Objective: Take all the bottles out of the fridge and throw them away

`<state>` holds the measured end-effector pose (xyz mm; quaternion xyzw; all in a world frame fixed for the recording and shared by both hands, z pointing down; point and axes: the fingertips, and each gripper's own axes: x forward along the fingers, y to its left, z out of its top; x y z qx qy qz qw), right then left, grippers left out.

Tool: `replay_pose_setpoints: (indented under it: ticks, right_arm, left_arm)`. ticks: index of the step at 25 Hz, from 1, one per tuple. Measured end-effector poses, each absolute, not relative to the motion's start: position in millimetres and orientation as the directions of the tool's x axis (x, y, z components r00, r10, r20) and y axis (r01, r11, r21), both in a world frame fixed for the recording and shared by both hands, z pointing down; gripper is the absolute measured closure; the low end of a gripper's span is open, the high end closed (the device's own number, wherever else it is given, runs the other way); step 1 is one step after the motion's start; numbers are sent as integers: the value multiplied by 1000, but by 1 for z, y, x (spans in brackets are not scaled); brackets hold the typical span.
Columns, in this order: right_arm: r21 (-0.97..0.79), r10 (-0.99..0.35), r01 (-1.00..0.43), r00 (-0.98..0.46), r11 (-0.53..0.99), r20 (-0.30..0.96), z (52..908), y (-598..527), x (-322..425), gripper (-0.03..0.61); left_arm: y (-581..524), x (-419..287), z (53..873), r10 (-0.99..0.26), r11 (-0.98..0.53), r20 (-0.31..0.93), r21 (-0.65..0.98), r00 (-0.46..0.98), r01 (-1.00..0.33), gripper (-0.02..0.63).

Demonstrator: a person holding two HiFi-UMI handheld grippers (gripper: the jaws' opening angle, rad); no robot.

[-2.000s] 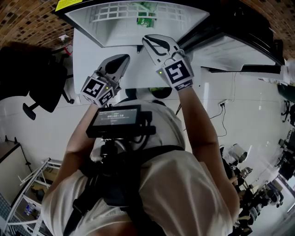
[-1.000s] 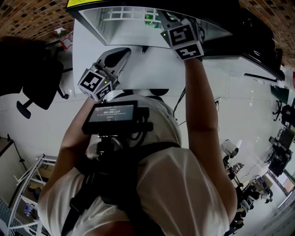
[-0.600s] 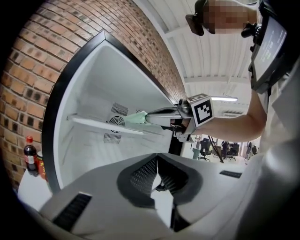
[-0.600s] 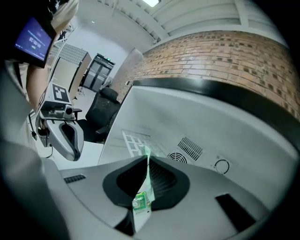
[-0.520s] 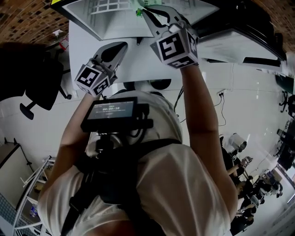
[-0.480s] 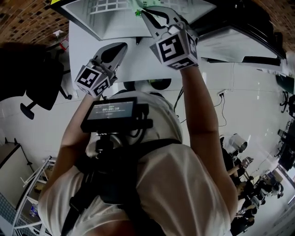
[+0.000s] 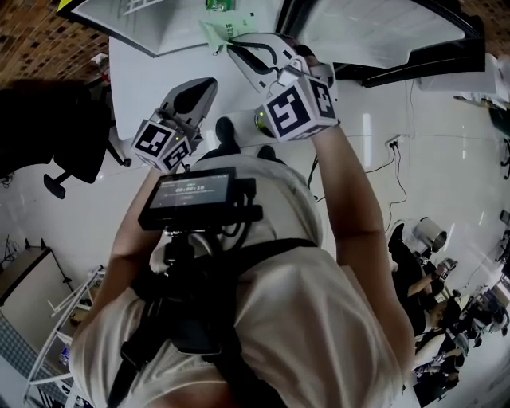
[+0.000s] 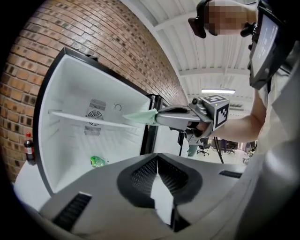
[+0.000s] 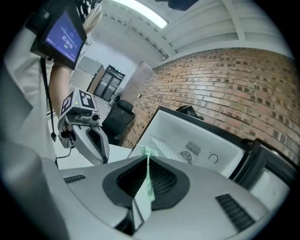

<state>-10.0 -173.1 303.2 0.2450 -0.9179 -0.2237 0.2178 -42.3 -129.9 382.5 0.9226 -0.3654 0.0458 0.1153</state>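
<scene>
No text can be read with certainty. On the black rectangular screen point(image 7: 188, 197) worn at the chest, a pale line of characters is shown, but it is too blurred to be read. Only black-and-white square patterns, no letters, are carried by the white marker cube point(image 7: 296, 107) and its twin point(image 7: 163, 143). Small marks are seen on the pale green flat piece point(image 9: 149, 185) pinched in the right gripper point(image 7: 233, 46); they stay unreadable.

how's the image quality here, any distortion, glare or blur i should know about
Head view: fisheye bows the fridge edges; glare streaks the glossy floor. Left gripper view: dark corners, curved brick wall, mosaic patch on top. Right gripper view: ceiling light blown out, pale green sheet between the jaws soft.
</scene>
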Motion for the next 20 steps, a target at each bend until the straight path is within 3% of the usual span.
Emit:
replay_pose_setpoints:
  ticks: [8,14,20]
  right_arm:
    - [487,-521,-344,-802,803,292,327,-101,35,565]
    - [274,-482,-418,-843,866,238,361,-54,63,563]
    - [205,-471,-427,-834,881,287,402,-12,74,563]
  left_arm:
    - [-74,-1,389,-658,-710,200,156,726,-686,601]
    - [-26,21,399,-642,-713,243,158,727,-683,601]
    - [4,21,409,-621,-719,266,184,738,-671,601]
